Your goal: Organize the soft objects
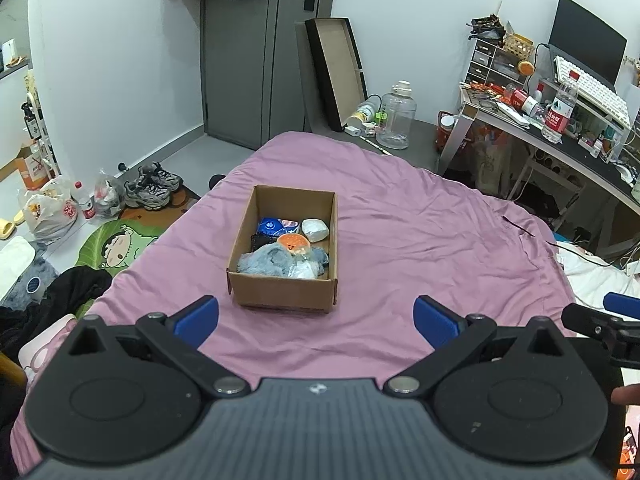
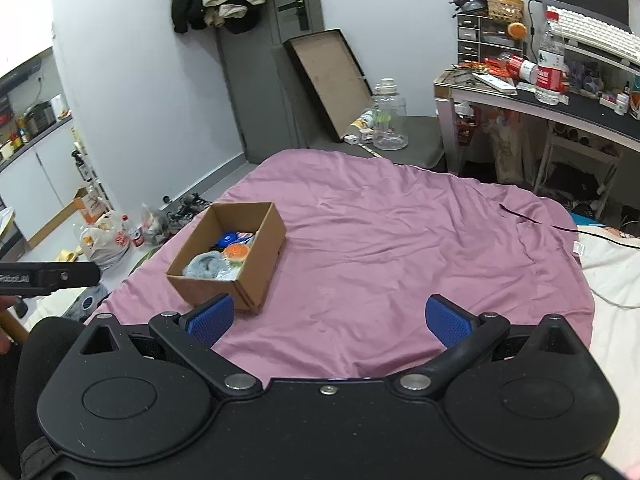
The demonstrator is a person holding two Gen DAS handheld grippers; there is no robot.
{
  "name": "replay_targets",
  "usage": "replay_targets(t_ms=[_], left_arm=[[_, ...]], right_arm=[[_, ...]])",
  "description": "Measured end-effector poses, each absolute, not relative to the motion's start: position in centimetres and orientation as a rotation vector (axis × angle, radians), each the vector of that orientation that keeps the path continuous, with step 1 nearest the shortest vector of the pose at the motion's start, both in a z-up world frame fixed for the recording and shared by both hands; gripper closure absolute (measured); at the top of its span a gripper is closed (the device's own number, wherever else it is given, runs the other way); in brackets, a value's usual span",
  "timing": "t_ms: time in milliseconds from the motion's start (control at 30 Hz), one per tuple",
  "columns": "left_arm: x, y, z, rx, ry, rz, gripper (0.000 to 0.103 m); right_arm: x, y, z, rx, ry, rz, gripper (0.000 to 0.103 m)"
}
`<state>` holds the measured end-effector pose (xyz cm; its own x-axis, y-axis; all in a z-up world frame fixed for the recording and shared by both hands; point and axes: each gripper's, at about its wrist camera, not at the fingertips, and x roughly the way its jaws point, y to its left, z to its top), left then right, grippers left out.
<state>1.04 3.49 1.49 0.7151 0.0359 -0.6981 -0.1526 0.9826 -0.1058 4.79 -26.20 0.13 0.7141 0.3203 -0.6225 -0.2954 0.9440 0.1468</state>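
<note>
An open cardboard box (image 1: pixel 244 282) stands on the pink bedsheet (image 1: pixel 400 240). Inside lie a grey-blue fluffy cloth (image 1: pixel 264 260), an orange round soft toy (image 1: pixel 294 243), a white soft lump (image 1: pixel 315 230), a blue packet (image 1: pixel 270 226) and a clear bag. My left gripper (image 1: pixel 316 320) is open and empty, just in front of the box. The box also shows in the right wrist view (image 2: pixel 264 256), left of centre. My right gripper (image 2: pixel 330 318) is open and empty above bare sheet, right of the box.
A cluttered desk (image 1: pixel 560 136) with bottles, drawers and a keyboard stands at the right. A clear jug (image 1: pixel 396 120) and a leaning tray (image 1: pixel 336 68) are past the bed. Shoes (image 1: pixel 154 188), bags and a mat lie on the floor at left. A black cable (image 2: pixel 532 220) crosses the sheet's right edge.
</note>
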Motion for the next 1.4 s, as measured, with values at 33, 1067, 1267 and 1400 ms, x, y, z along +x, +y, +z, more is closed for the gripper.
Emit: replay_targets(t_ms=[33, 1067, 1267, 1400], left_arm=[[1.0, 3.4, 1.5, -0.160, 0.768, 0.102, 0.000], [0.8, 2.6, 1.4, -0.137, 0.792, 0.089, 0.000], [0.7, 2.7, 1.4, -0.142, 0.791, 0.093, 0.000], [0.7, 2.7, 1.3, -0.145, 0.792, 0.093, 0.000]], right_arm=[[4.7, -26.3, 0.2, 0.041, 0.694, 0.341, 0.000], [5.1, -26.3, -0.3, 0.035, 0.719, 0.316, 0.000], [4.8, -26.0, -0.1, 0.021, 0.717, 0.326, 0.000], [4.6, -25.9, 0.1, 0.020, 0.714, 0.324, 0.000]])
